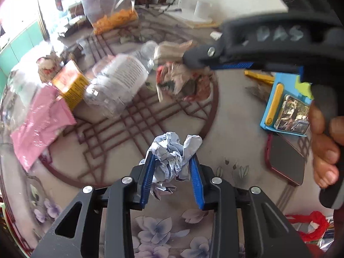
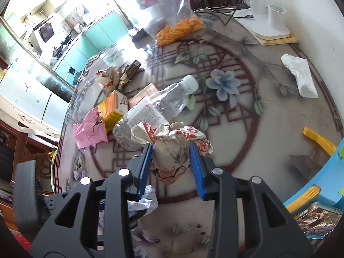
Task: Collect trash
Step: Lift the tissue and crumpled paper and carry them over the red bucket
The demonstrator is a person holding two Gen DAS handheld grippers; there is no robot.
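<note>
Now crumpled paper (image 1: 172, 161) pinched inside left tool (image 1: 172, 167); wrapper (image 2: 172, 148) inside right tool (image 2: 172, 150).

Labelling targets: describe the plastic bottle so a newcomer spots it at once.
On the round table with the red lattice print, look near the middle. The plastic bottle lies on its side beside a yellow box and pink wrapper. It alone is clear, with a white cap and white label.
</note>
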